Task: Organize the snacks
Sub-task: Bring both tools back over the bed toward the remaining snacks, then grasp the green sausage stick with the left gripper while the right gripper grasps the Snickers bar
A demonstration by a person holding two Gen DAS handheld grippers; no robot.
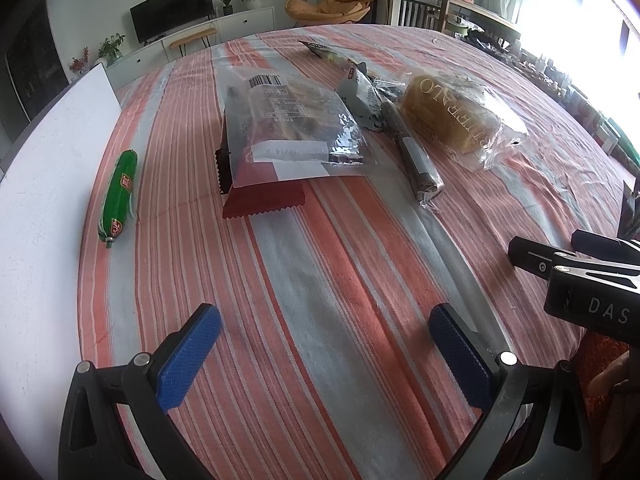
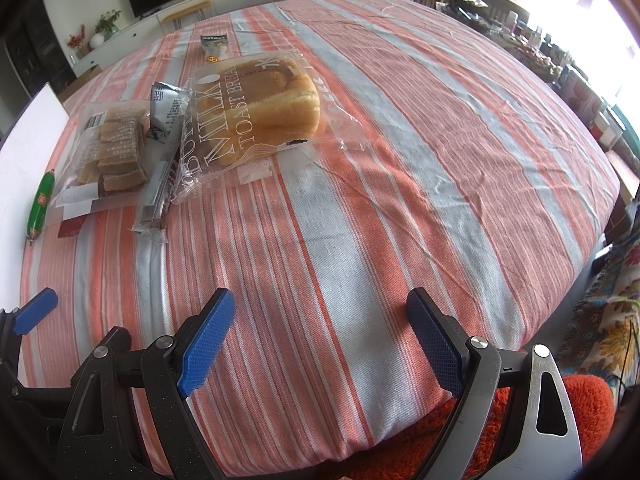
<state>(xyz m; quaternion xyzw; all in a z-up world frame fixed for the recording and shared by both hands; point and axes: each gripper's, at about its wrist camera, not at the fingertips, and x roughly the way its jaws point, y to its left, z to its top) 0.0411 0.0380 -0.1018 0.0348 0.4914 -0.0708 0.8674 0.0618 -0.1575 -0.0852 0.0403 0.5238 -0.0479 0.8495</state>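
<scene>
Where striped cloth (image 2: 360, 200) lies bare, both tongs (image 1: 324, 344) (image 2: 320, 332) spread, snacks (image 2: 256, 112) well beyond.

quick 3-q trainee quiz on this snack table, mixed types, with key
1. True or false: the left gripper holds a snack.
2. Which snack lies apart from the pile, beside the white board? A) toast bread B) green sausage C) long dark bar
3. Fill in: the clear cake bag lies partly on top of a ___ packet.

Key:
1. False; both it and the right gripper are open and empty.
2. B, the green sausage.
3. Red; the red packet sticks out beneath it.
</scene>
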